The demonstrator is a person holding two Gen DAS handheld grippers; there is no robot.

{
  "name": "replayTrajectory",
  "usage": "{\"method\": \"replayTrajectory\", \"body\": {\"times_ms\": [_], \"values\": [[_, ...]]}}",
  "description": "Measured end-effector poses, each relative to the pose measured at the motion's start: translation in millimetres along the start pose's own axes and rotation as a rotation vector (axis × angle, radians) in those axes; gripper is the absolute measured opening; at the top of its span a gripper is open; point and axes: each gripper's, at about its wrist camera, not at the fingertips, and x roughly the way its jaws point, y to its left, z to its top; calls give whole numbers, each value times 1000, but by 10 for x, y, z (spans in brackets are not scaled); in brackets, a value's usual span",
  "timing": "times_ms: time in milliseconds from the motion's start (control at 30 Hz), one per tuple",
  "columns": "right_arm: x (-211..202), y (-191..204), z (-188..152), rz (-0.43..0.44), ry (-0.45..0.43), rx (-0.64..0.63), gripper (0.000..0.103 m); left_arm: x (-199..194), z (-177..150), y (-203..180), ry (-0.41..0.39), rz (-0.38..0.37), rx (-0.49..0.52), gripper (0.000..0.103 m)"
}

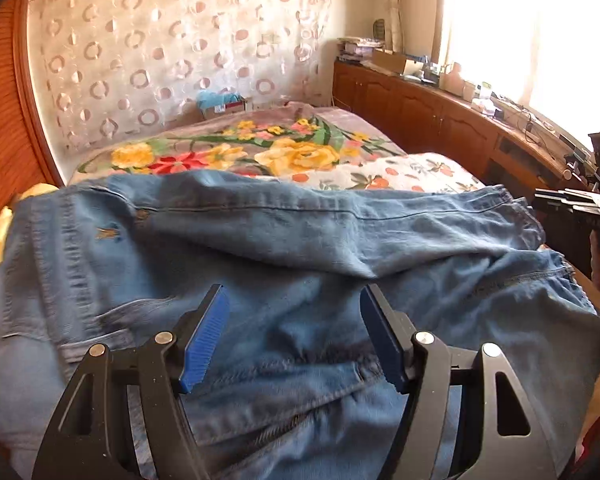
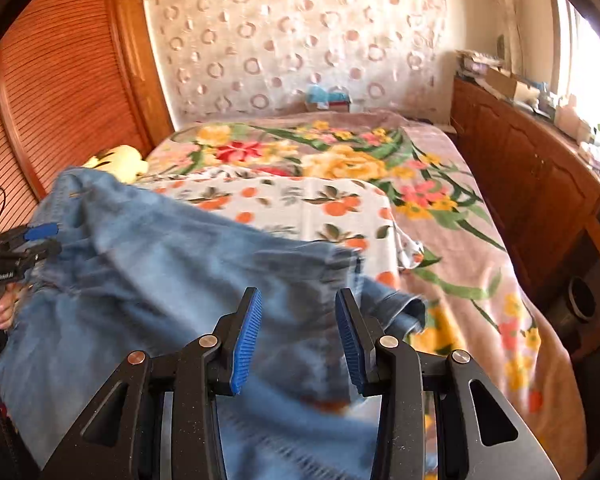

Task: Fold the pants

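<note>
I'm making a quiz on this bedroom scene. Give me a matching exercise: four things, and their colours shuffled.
Things:
1. jeans
2. cabinets
3. gripper pads
4. soft toy

Colours:
A. pale yellow
B. bright blue
C. faded denim blue
D. reddish brown

Pairs: 1-C, 2-D, 3-B, 4-A

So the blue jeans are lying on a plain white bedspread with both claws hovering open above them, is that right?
Not quite. The bedspread is not plain white: it is floral, as the right wrist view shows. The blue jeans do lie there, with the left claw and right claw open above them.
</note>
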Motion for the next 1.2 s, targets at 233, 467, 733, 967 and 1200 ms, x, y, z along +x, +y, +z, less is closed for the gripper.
{"method": "replayTrajectory", "body": {"times_ms": [233, 467, 733, 967, 1200], "values": [[483, -87, 263, 27, 70, 26, 40, 325, -94, 88, 78, -5, -20, 69], [658, -207, 405, 40, 104, 28, 30, 288, -133, 37, 58, 25, -11, 69], [430, -262, 700, -17, -38, 3, 6, 70, -143, 80, -58, 45, -21, 69], [443, -410, 1370, -79, -106, 15, 6, 6, -184, 216, -88, 24, -70, 69], [920, -358, 1820, -188, -80, -18, 6, 43, -198, 210, -81, 15, -71, 69]]}}
